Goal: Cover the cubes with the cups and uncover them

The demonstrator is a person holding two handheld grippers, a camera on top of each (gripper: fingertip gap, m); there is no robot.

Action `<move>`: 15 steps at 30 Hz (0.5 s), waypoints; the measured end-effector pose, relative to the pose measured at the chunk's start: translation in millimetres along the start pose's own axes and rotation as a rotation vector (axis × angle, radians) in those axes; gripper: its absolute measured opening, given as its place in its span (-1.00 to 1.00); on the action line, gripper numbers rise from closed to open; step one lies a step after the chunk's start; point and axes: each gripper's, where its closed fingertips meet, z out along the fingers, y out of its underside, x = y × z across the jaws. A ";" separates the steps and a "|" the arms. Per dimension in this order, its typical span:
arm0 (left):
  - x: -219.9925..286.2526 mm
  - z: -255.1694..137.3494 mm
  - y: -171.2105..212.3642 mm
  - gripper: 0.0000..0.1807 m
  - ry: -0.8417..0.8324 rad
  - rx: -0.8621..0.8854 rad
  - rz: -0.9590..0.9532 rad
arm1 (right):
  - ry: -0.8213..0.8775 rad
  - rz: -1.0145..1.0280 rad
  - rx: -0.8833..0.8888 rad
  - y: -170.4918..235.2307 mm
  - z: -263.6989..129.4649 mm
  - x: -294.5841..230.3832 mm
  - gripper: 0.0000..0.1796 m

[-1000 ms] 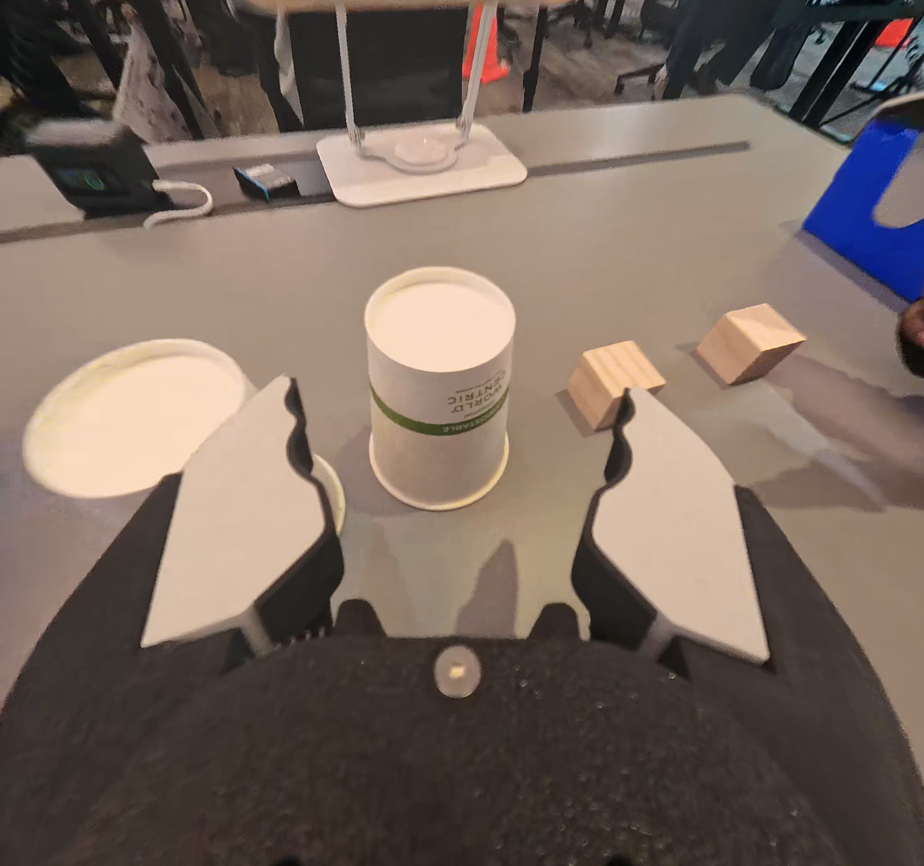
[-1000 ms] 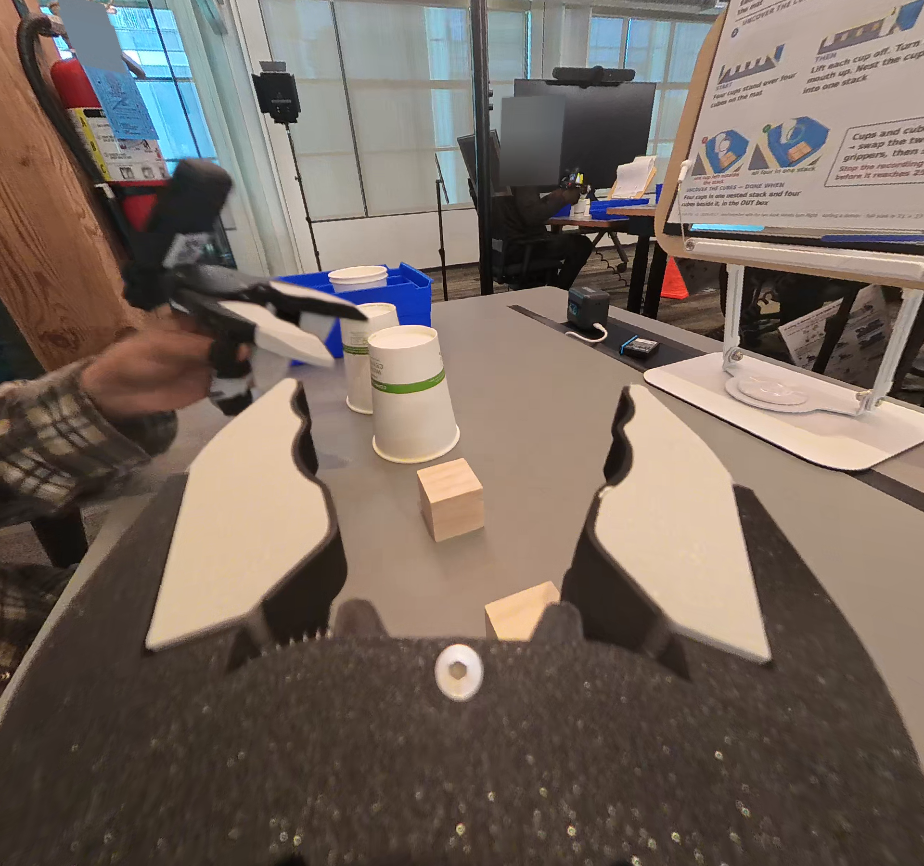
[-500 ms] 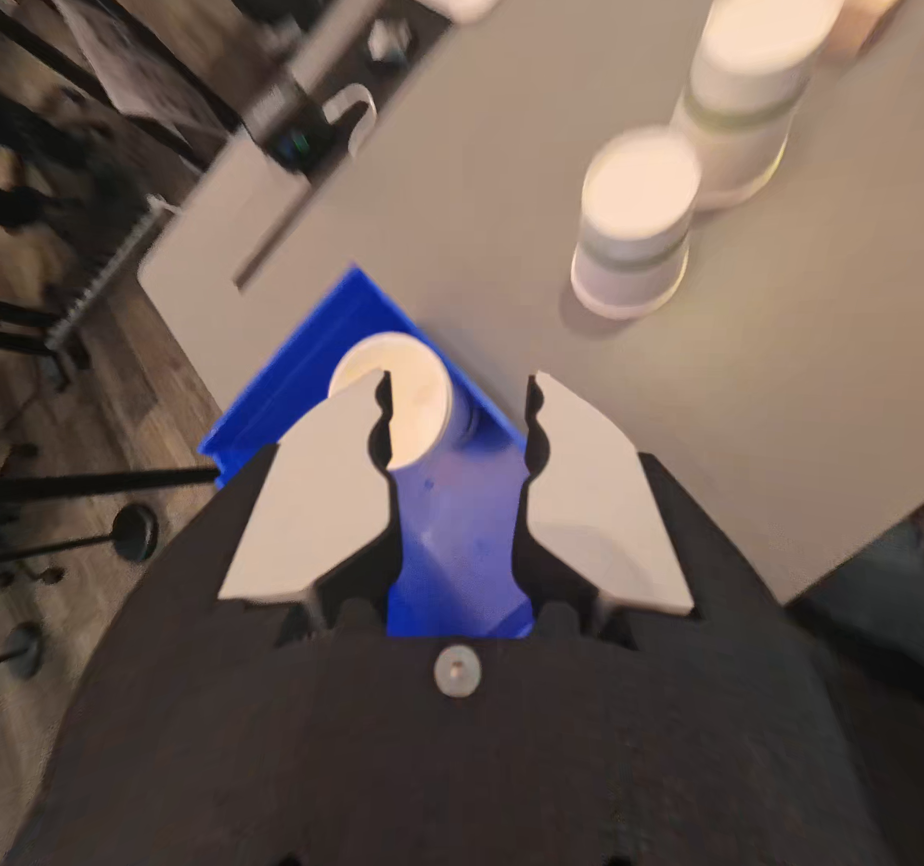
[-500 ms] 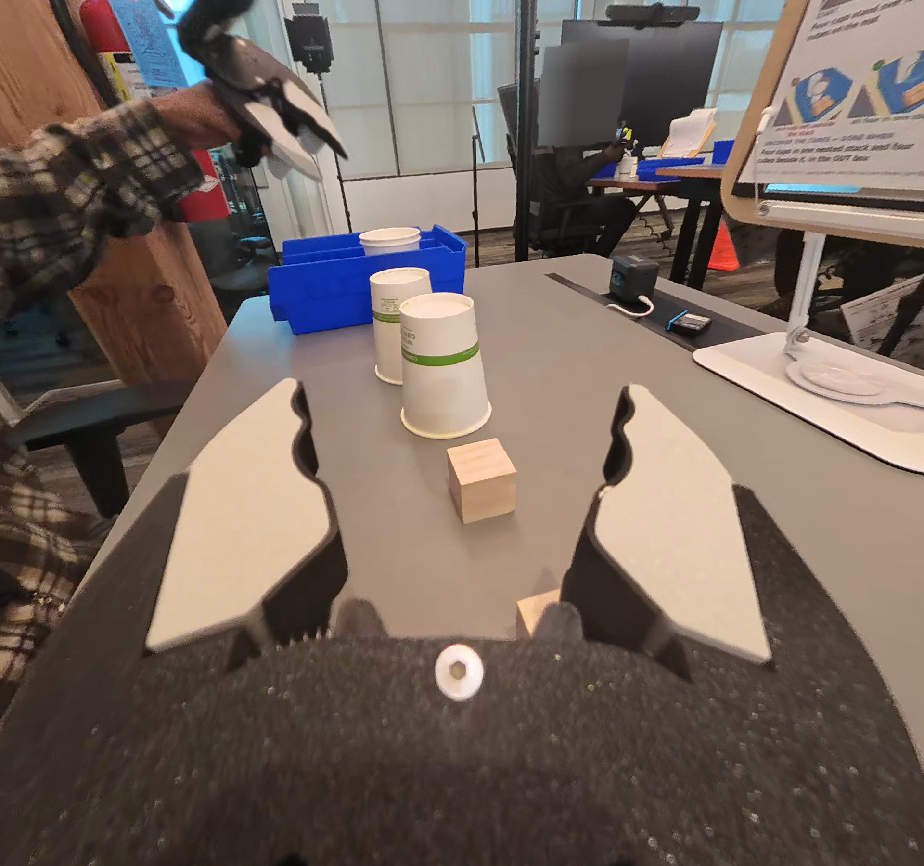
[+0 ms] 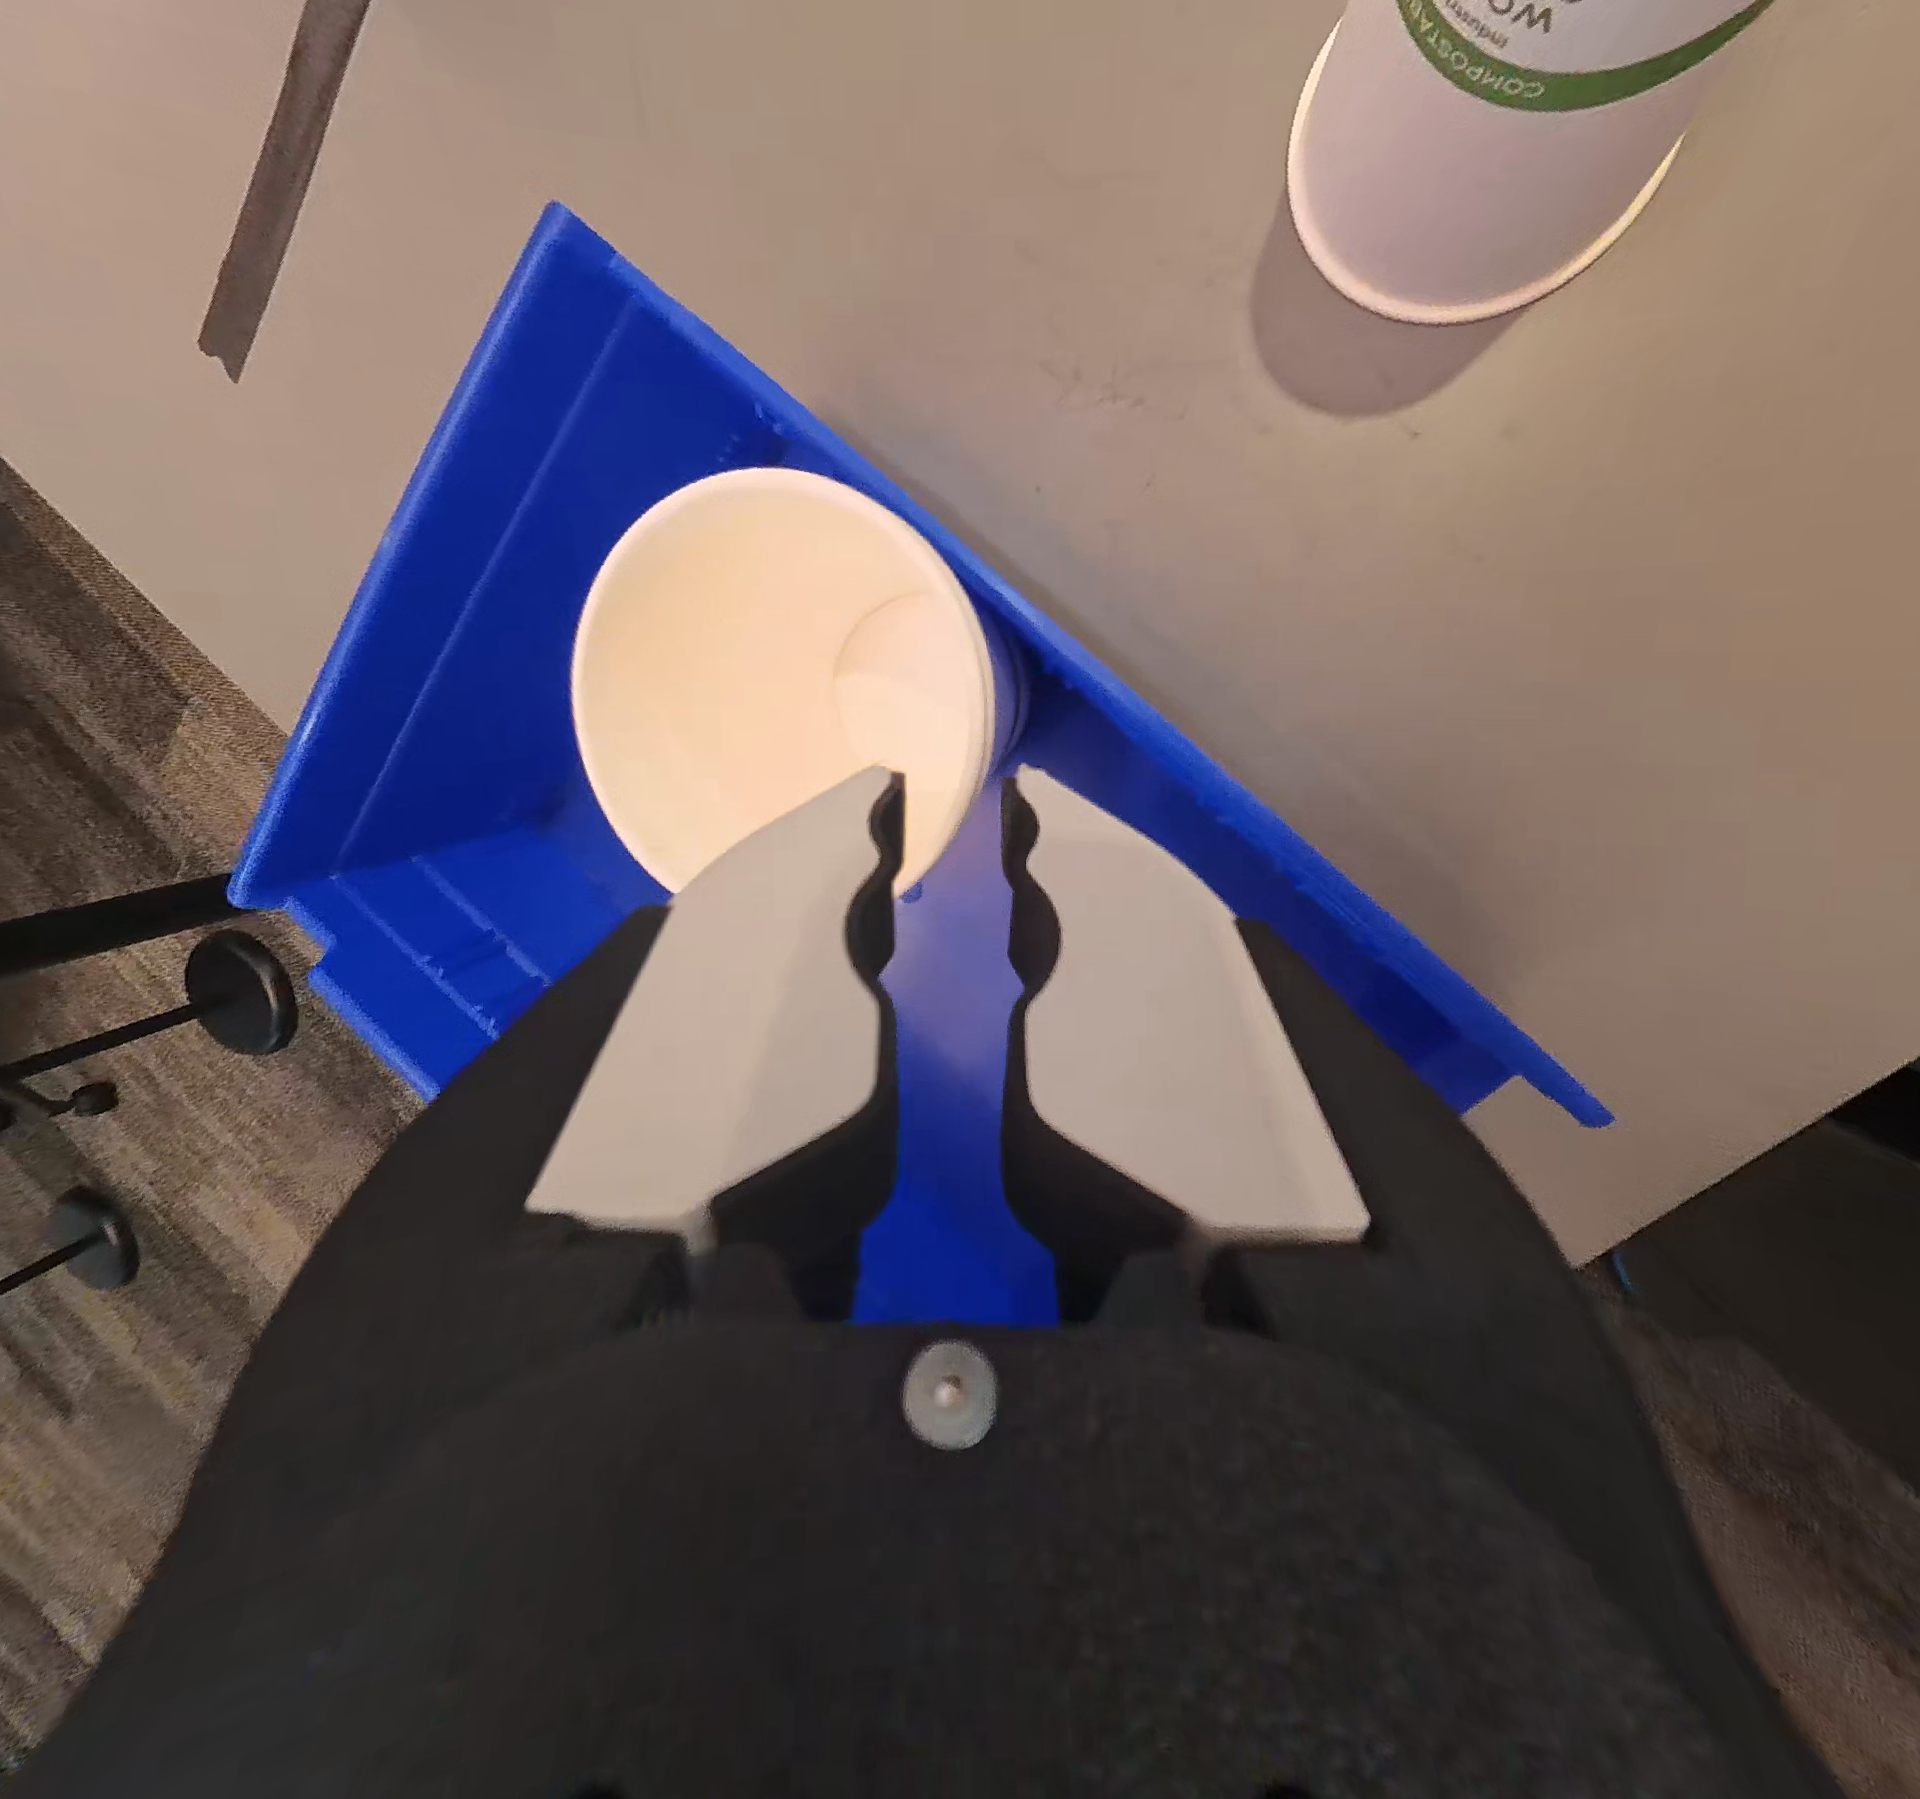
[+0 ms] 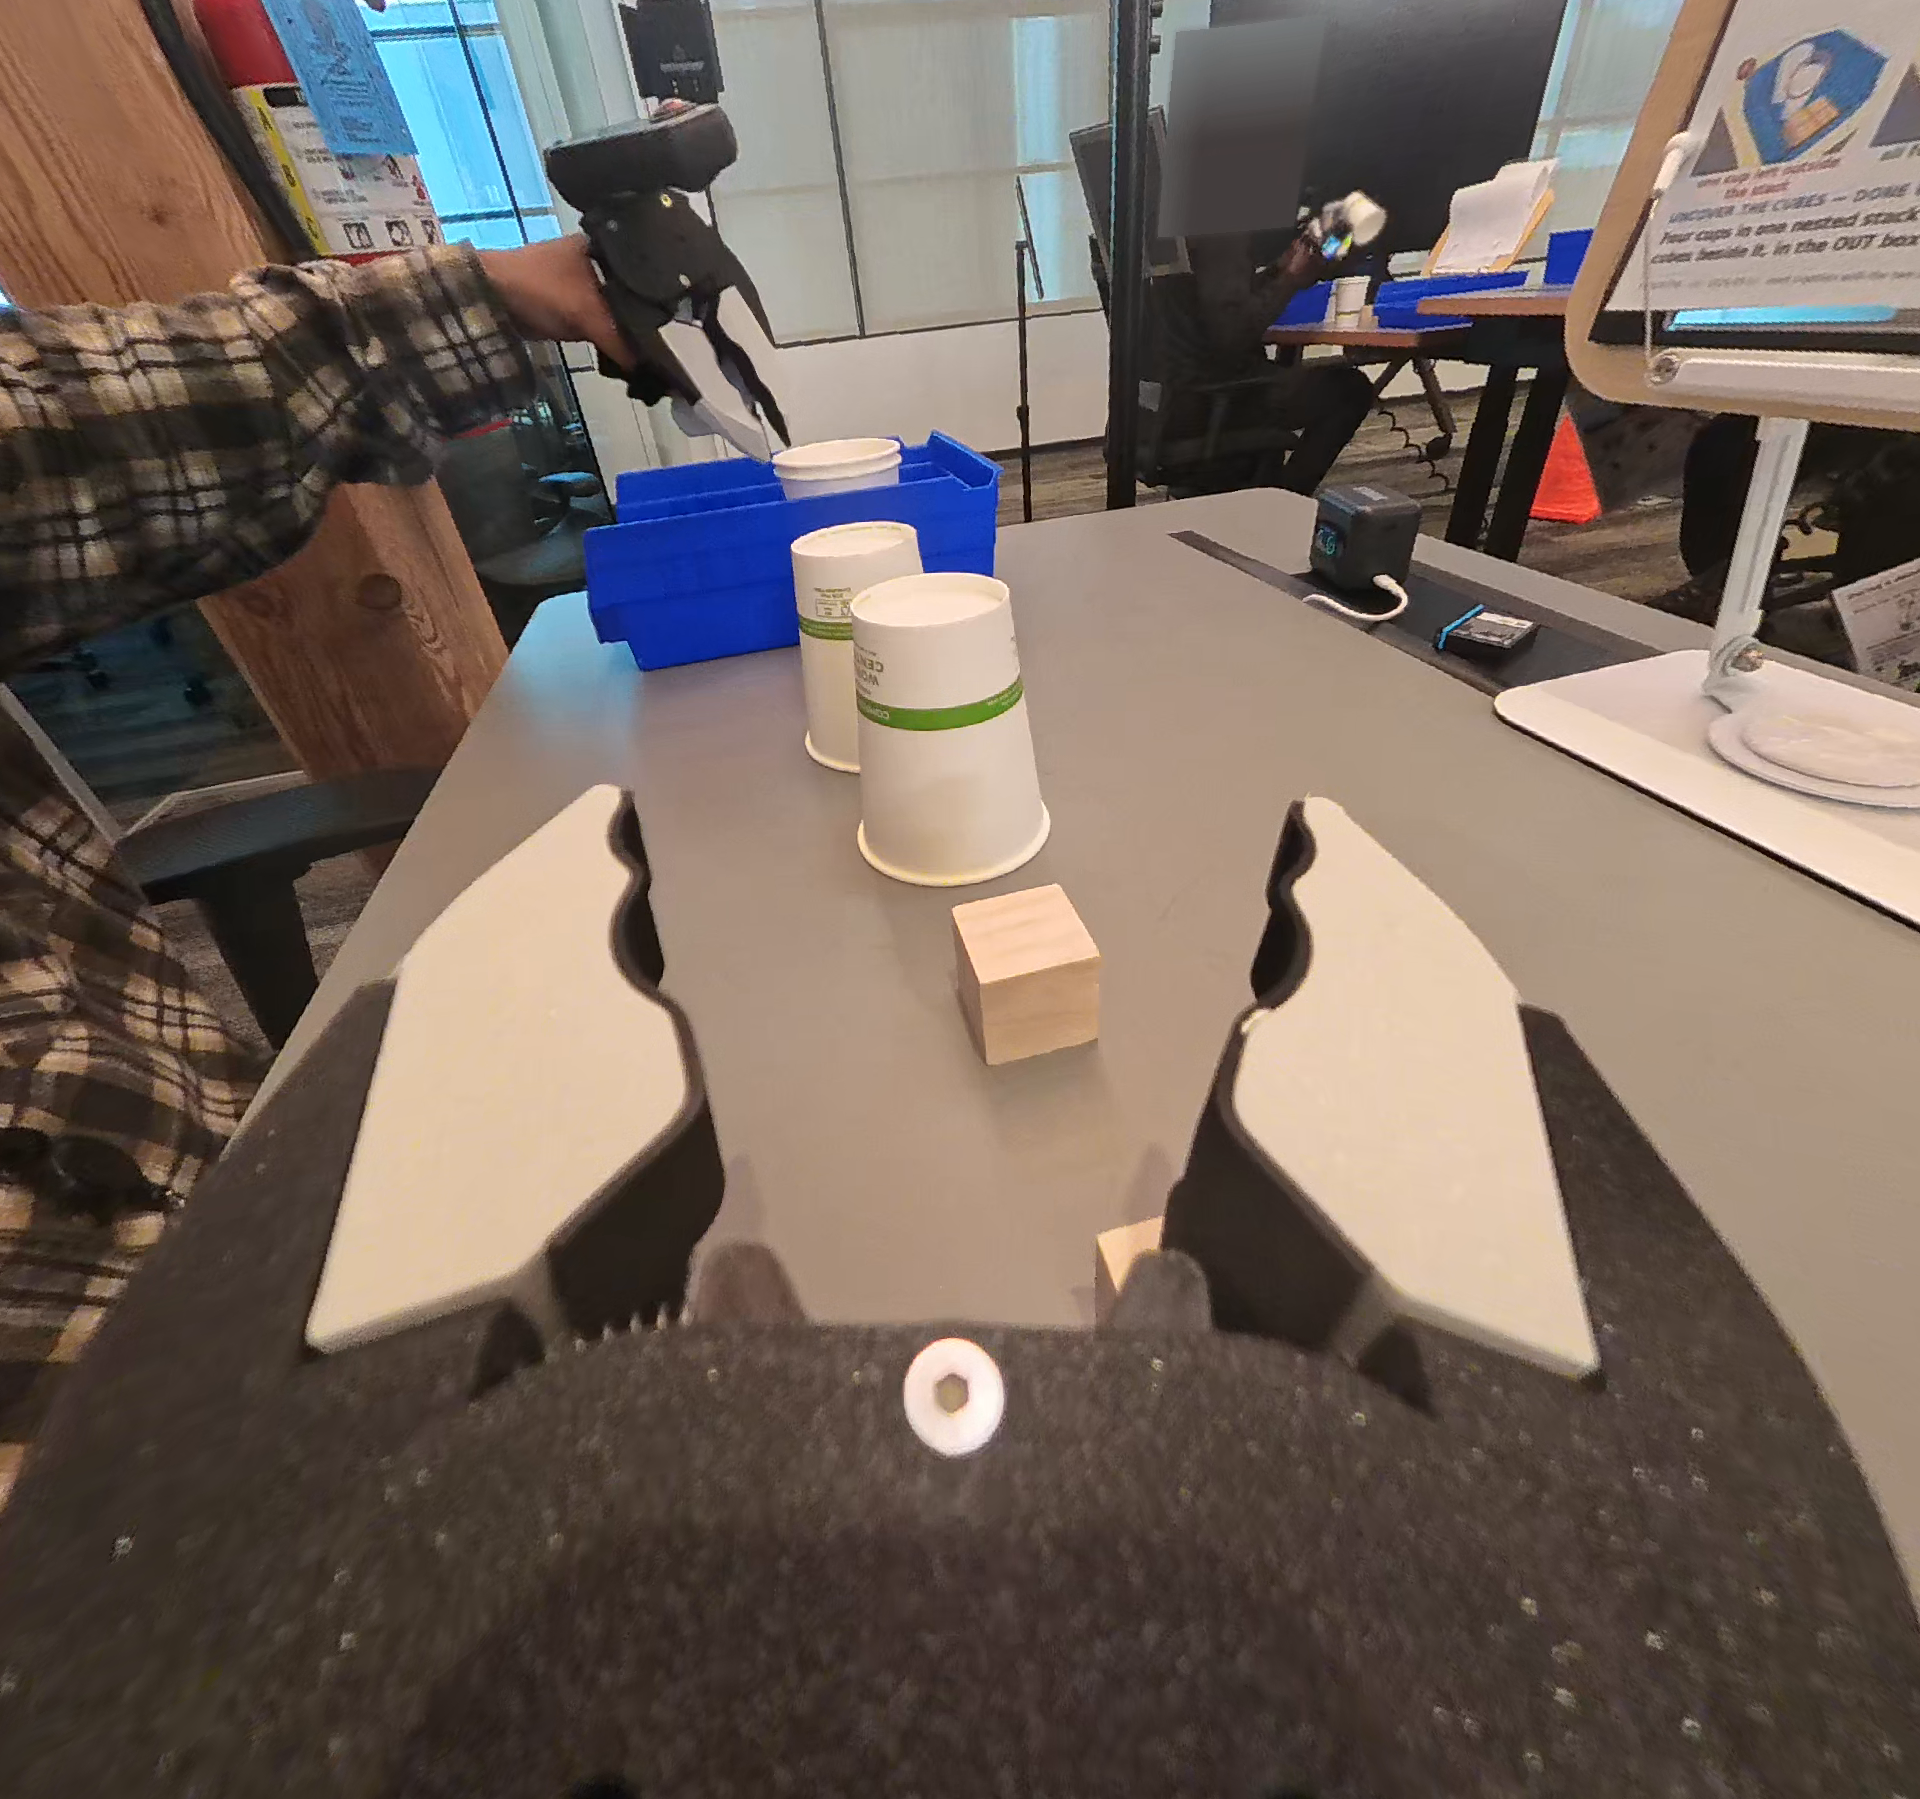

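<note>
Reaching for: the left gripper (image 5: 951,793) is angling down into the long blue plastic bin (image 5: 447,606) at the far corner of the grey table (image 5: 1039,191), where an upright white paper cup (image 5: 769,700) is standing mouth up.
Grey table: it is carrying two inverted white paper cups with green bands (image 6: 940,731), one behind the other, and, nearer the right gripper, a bare pale wooden cube (image 6: 1025,970); a second cube (image 6: 1127,1256) is peeking out at the right gripper's base.
Blue bin: it is sitting well apart from the cubes, beyond both inverted cups.
Key relation: the cup's rim is lying straddled by the left fingertips, one tip inside the mouth and one outside the wall, with the cup's long axis running along the fingers.
Left fingers: they are standing narrowly apart, seemingly not yet pinching the wall.
Right gripper (image 6: 956,908): it is hovering low over the table, fingers spread wide and empty, the wooden cube lying just ahead between them.
Nearer hand: the left is nearer the cup; the right is nearer the cubes.
</note>
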 end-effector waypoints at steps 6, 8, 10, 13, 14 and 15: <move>-0.2 6.1 2.5 -0.85 0.007 -0.019 -0.003 | -0.004 0.006 0.013 -2.1 -1.1 -0.4 0.25; 1.2 6.7 1.4 -0.91 0.019 -0.010 -0.007 | -0.005 0.012 0.020 -3.1 -1.8 0.1 0.25; 2.0 8.3 0.9 -0.94 0.026 -0.008 -0.015 | -0.005 0.012 0.019 -3.1 -1.8 0.0 0.25; 2.3 10.5 1.9 -0.95 0.027 -0.014 -0.015 | -0.006 0.009 0.020 -3.8 -1.9 -0.6 0.25; 2.0 10.8 1.7 -0.95 0.027 -0.012 -0.020 | -0.006 0.010 0.022 -4.2 -2.2 -0.5 0.24; 1.6 10.9 1.1 -0.96 0.028 -0.008 -0.026 | -0.006 0.011 0.025 -4.8 -2.5 -0.5 0.24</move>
